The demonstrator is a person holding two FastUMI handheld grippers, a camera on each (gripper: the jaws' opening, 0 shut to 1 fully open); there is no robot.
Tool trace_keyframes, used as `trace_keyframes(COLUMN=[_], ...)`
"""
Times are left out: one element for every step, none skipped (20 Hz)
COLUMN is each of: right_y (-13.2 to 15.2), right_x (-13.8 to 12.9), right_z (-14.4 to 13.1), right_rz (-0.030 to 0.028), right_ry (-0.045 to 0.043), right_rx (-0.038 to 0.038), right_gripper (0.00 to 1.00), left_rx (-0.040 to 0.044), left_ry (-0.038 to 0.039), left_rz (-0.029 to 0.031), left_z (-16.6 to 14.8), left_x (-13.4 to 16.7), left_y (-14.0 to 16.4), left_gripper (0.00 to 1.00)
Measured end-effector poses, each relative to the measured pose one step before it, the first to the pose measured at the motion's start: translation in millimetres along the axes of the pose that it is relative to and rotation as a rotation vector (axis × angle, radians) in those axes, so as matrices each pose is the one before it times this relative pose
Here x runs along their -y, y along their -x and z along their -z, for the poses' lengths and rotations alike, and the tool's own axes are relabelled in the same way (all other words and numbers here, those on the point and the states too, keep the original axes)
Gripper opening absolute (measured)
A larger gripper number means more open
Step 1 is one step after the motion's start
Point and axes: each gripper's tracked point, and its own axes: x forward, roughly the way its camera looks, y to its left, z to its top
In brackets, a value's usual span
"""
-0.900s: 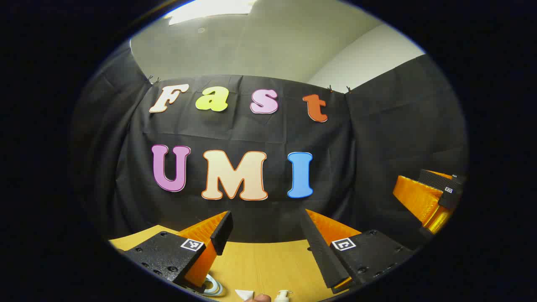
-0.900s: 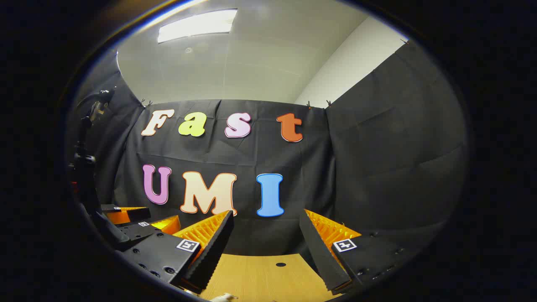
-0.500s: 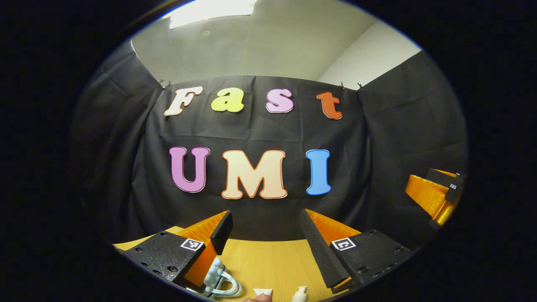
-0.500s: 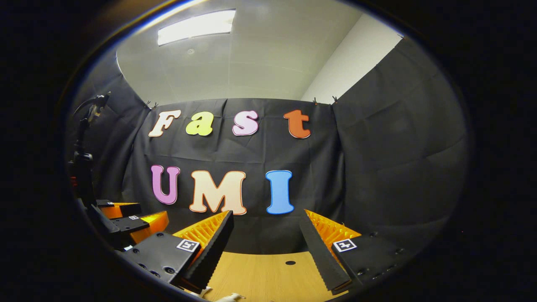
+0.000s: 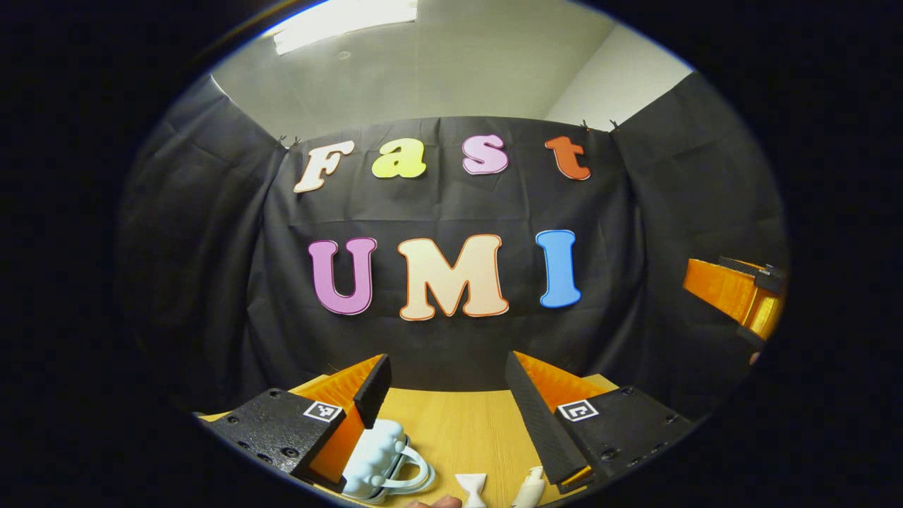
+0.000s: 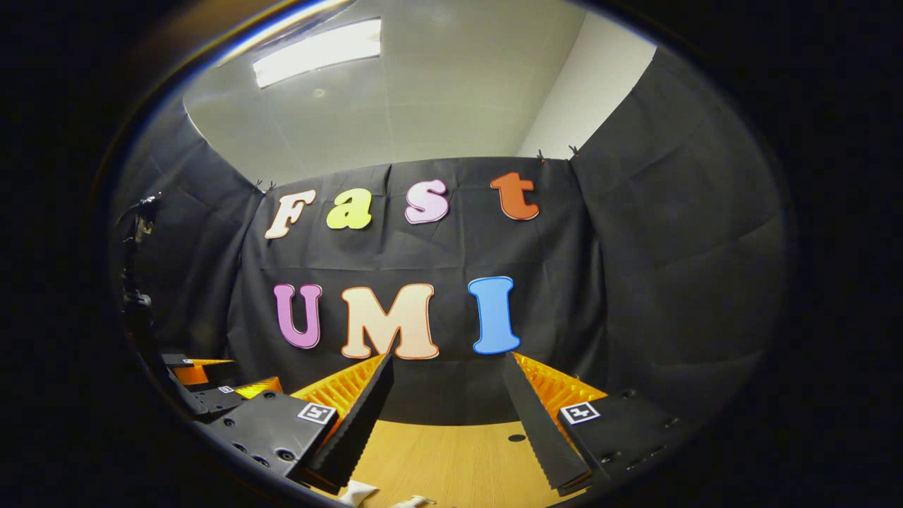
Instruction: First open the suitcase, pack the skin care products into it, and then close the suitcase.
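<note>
The light wooden bench (image 5: 451,430) is the landmark here. In the left gripper view, the left gripper (image 5: 446,384) hangs above the bench with its two black-and-orange fingers wide apart and nothing between them. Just beside its left finger, a pale blue quilted case with a loop handle (image 5: 375,458) lies on the bench; this looks like the suitcase of the task, and the pictures do not tell if its lid is closed or open, nor what is inside it. Near it, toward the near edge of the bench, there is a small white bow-shaped piece (image 5: 471,485), and next to that a white pump bottle (image 5: 529,487), partly cut off by the edge of the picture. A fingertip (image 5: 439,502) shows at the bottom edge, near the bow-shaped piece. Far to the right of the bench, the right gripper (image 5: 741,300) appears as an orange and black shape.

The right gripper view gives another part of the bench: a small dark hole (image 6: 516,438) in the wood, and two white things (image 6: 358,492) at the near edge, too cut off to name. Here the right gripper (image 6: 446,388) also has its fingers spread apart and empty, above the bench. The left gripper (image 6: 211,388) is seen to the left of the bench.
</note>
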Motion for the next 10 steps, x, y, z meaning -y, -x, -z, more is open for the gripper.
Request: trace_keyframes(right_y=[-0.58,-0.73,0.65,0.60,-0.18,-0.29,-0.54,-1.17,0.95,-3.09], right_x=[1.20,1.97,1.16,-0.75,-0.60,1.11,2.02,-1.47,-6.01,-5.40], right_z=[4.68,3.22,4.49,3.78,5.19,3.57,4.32,3.98,5.91,3.23], right_rz=[0.00080,0.00356,0.00115,-0.00491,-0.00434,0.00070,0.00265,-0.00112,-0.01240,-0.00830], right_ry=[-0.00299,-0.00580,-0.00804,-0.00602,0.00013,0.00560,0.00354,-0.00281,-0.00160,0.00753], right_rx=[-0.01223,-0.01032,-0.00952,-0.01152,-0.01033,-0.01117,-0.01193,-0.01921,-0.01322,0.00073], right_gripper=[0.99,1.00,1.00,1.00,1.00,0.99,0.99,0.99,0.99,1.00], left_rx=[-0.01763,-0.01861,-0.01837,-0.02101,-0.02803,-0.02643,-0.02359,-0.03542,-0.01914,-0.01111], left_ry=[0.00076,-0.00303,-0.00515,-0.00764,-0.01100,-0.00912,-0.00730,-0.01034,-0.00339,0.00469], left_rz=[-0.00449,-0.00321,0.00300,0.00267,0.00475,0.00521,0.01241,0.01178,0.00590,0.00411], left_z=[6.49,7.13,7.42,9.02,9.49,11.50,8.89,13.54,10.32,7.48], left_x=[-0.36,-0.60,0.75,0.56,0.29,-0.18,1.29,1.53,-3.24,-2.61], left_y=[-0.18,-0.32,-1.37,-2.09,-2.51,-2.27,-4.48,-3.88,-5.39,-4.86], left_gripper=[0.95,0.95,0.95,0.95,0.95,0.95,0.95,0.95,0.95,0.95])
